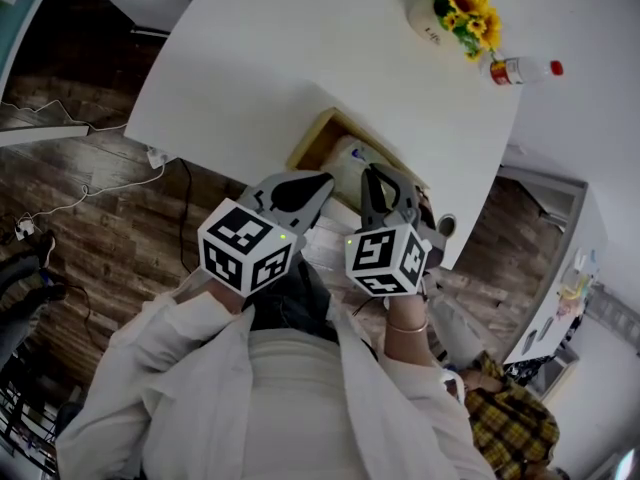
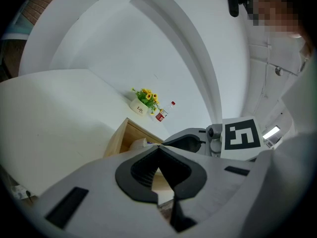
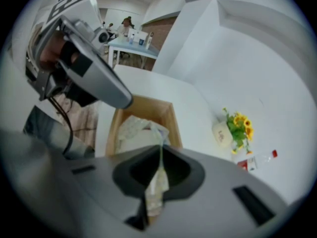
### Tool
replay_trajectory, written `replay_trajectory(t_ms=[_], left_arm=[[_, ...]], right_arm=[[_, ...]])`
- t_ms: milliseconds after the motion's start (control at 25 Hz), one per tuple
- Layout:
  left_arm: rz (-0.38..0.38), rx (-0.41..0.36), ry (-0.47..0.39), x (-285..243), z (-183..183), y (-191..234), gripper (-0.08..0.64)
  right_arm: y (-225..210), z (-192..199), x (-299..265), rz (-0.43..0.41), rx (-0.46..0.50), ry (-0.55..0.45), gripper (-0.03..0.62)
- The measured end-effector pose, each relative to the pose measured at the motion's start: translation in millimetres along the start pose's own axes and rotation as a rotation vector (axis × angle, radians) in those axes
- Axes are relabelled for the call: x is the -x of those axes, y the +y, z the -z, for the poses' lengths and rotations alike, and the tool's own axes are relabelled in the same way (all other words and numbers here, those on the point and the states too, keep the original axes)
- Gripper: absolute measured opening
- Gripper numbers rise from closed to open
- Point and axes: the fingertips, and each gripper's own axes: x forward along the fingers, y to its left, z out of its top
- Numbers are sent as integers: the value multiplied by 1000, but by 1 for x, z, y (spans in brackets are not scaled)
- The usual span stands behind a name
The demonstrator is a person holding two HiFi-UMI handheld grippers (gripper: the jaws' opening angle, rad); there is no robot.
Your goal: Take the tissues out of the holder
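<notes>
A wooden holder (image 1: 318,134) sits at the near edge of the white table (image 1: 300,58). A white plastic-wrapped tissue pack (image 1: 352,160) lies inside it. My right gripper (image 1: 390,190) hangs over the holder's near end; in the right gripper view its jaws (image 3: 159,148) are pinched on a patterned fold of the tissue pack (image 3: 156,182), which trails up from the pack (image 3: 137,132) in the holder (image 3: 171,114). My left gripper (image 1: 315,190) hovers beside it at the holder's near left corner. Its jaws (image 2: 158,148) are shut with nothing between them.
A pot of yellow flowers (image 1: 455,10) and a small red-capped bottle (image 1: 525,70) stand at the table's far side. Cables and a power strip (image 1: 155,156) lie on the wooden floor to the left. A person in a plaid shirt (image 1: 510,418) is at the lower right.
</notes>
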Motion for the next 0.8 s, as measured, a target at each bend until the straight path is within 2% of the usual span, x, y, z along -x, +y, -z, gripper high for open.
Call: replay_trajectory(t_ms=[440,800], left_arm=[[11,-21,15,-1,6,-9,17],[18,-88,-2,5,-6,-22,17]], right_arm=[[-4,4,6,30,-12,-2,12],[-16,-2,27,80,-93,-84,12]])
